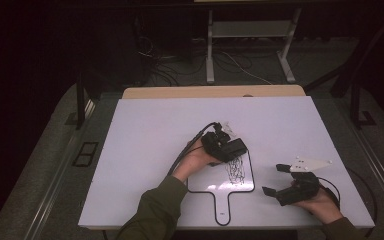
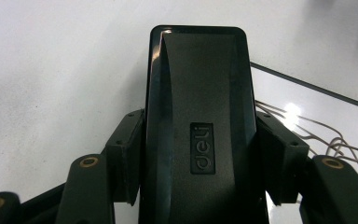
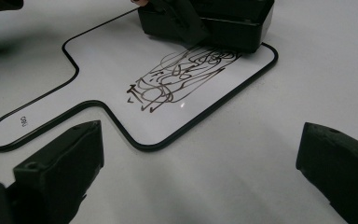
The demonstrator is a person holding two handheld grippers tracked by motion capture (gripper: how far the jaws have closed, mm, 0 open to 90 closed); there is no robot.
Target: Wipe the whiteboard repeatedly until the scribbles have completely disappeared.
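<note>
**High view: eraser set at the board's far edge**

My left gripper (image 1: 228, 146) is clamped on the black eraser (image 2: 200, 116), resting at the far end of the paddle-shaped whiteboard (image 3: 102, 60), just above the scribbles (image 3: 182, 77). My right gripper (image 1: 278, 180) rests beside the whiteboard, jaws spread wide, holding nothing.

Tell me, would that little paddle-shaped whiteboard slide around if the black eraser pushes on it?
Probably: the whiteboard looks thin, glossy and light, lying loose on the smooth table. It seems stiff, not floppy. The eraser looks a rigid, blocky plastic shell.

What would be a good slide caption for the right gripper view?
Open right gripper faces a scribbled paddle-shaped whiteboard as a black eraser rests at its far edge.
</note>
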